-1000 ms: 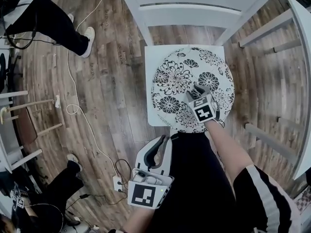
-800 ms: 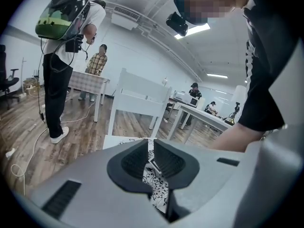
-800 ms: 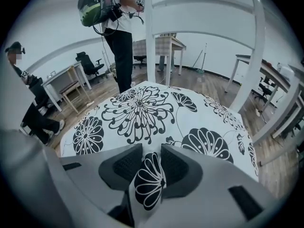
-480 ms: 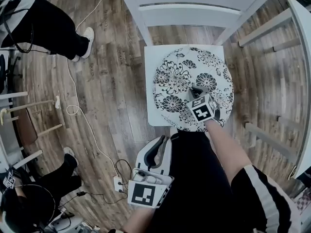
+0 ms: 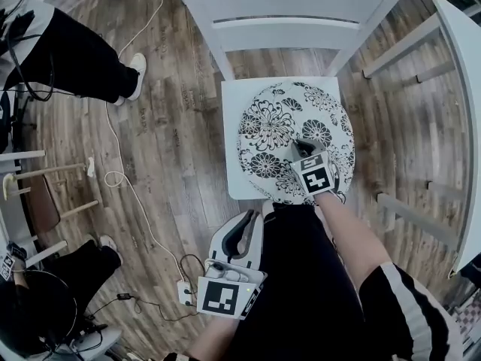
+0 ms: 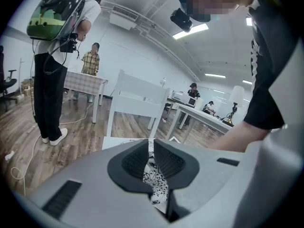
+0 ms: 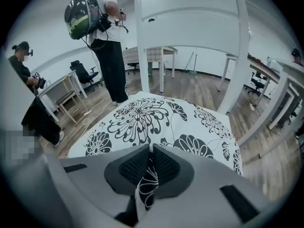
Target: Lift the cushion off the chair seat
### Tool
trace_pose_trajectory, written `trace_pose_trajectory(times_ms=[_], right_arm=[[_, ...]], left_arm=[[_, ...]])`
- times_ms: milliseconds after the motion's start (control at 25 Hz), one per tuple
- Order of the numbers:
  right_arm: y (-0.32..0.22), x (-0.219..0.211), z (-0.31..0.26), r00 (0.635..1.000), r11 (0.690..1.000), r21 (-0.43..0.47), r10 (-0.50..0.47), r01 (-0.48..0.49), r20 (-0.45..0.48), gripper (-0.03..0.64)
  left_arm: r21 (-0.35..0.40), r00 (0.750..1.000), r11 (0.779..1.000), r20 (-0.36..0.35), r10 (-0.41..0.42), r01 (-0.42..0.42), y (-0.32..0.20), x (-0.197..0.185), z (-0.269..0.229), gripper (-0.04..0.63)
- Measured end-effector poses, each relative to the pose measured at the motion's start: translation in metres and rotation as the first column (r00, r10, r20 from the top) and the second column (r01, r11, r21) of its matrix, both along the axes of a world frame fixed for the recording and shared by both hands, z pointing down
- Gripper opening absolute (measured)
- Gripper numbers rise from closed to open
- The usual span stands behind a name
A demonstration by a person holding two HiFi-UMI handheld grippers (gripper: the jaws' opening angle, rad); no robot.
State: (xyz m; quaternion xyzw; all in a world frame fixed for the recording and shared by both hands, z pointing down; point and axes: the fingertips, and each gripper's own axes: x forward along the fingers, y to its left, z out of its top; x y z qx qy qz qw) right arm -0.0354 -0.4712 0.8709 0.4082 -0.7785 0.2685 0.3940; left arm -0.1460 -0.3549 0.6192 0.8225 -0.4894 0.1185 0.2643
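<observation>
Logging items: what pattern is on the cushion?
The cushion is white with black flowers; right gripper view.

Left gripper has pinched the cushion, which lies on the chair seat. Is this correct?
Not quite. The right gripper, not the left gripper, has pinched it: the right gripper view shows its jaws just closed on a fold of the cushion. The cushion lies on the seat.

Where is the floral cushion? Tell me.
Head view, right of centre: the cushion lies on the white chair seat before the person's legs, and the right gripper has just closed on a fold near its front.
</observation>
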Motion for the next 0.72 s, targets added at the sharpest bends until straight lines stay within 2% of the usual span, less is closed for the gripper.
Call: trace_pose_trajectory(times_ms=[200,360,720], right_arm=[[-0.004,0.001,-0.025,1.0,0.999,0.052,0.013,-0.013,0.003,0.034],[0.005,0.019,-0.047,0.999,0.994,0.1,0.033,-0.036,0.028,0.034],[0.029,0.029,-0.107,0.991,0.985,0.15,0.071,-0.088,0.112,0.034]], left_arm=[[0.035,1.0,0.999,-0.016,0.016,-0.015,-0.009,-0.003,-0.014,0.034],[0.045,0.999,0.999,-0.037,0.029,-0.027,0.003,0.017,-0.016,0.034],[0.105,0.996,0.991,-0.011,0.086,-0.085,0.003,0.036,-0.044,0.034]])
